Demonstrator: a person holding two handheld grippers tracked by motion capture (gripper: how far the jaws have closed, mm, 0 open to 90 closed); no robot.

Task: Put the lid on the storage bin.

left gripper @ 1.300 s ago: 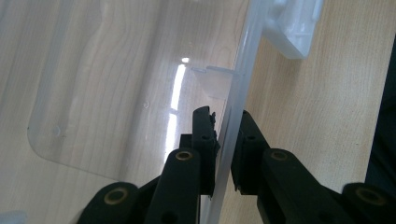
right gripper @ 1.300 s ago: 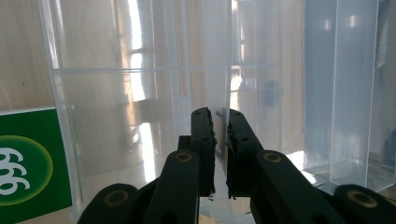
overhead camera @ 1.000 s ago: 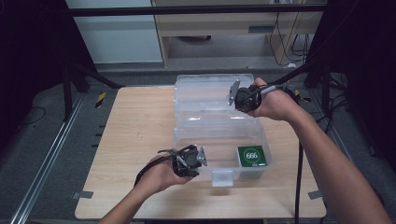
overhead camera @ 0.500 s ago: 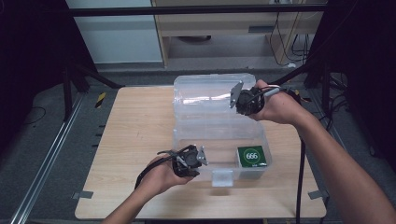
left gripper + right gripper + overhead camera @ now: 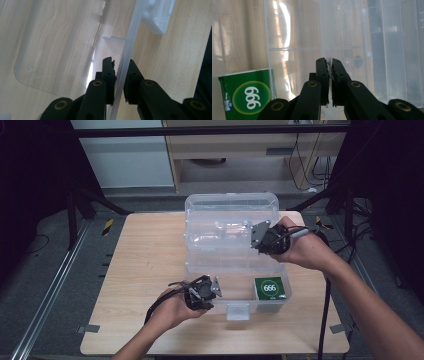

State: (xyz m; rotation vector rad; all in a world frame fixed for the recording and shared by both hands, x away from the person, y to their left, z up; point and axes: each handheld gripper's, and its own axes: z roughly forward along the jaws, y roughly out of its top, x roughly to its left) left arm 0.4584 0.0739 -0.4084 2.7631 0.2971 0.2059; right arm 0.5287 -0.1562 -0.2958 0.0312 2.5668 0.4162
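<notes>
Wooden desk [image 5: 135,270] under everything, dark floor and black frame legs around it, cabinet behind. Clear plastic box [image 5: 220,265] at desk centre, lid [image 5: 230,212] swung up and standing at the far side, base toward the near edge with white latch [image 5: 239,311] at the front wall middle. Green pack marked 666 [image 5: 270,289] lying inside the base, front right compartment, label up, seen in the right gripper view too [image 5: 247,96] low left behind a clear divider. Right hand [image 5: 305,251] coming in from the right with cable trailing back along the forearm, right gripper [image 5: 256,236] at the right part of the raised lid, jaws pinched nearly together on a thin clear wall edge [image 5: 326,37], pads pressing it from both sides, edge running straight up between them in the right gripper view. Left hand [image 5: 172,310] near the front left corner of the base, left gripper [image 5: 216,287] pointing right at the front wall, jaws narrow and clamped on the clear front wall [image 5: 127,50], one jaw inside the box, one outside over bare desk [image 5: 170,65]. Small clear tab [image 5: 113,43] sticking out from that wall just beyond the inner jaw. White latch piece [image 5: 158,17] farther along the same wall, top right of the left gripper view. Grippers well apart, box between them.
</notes>
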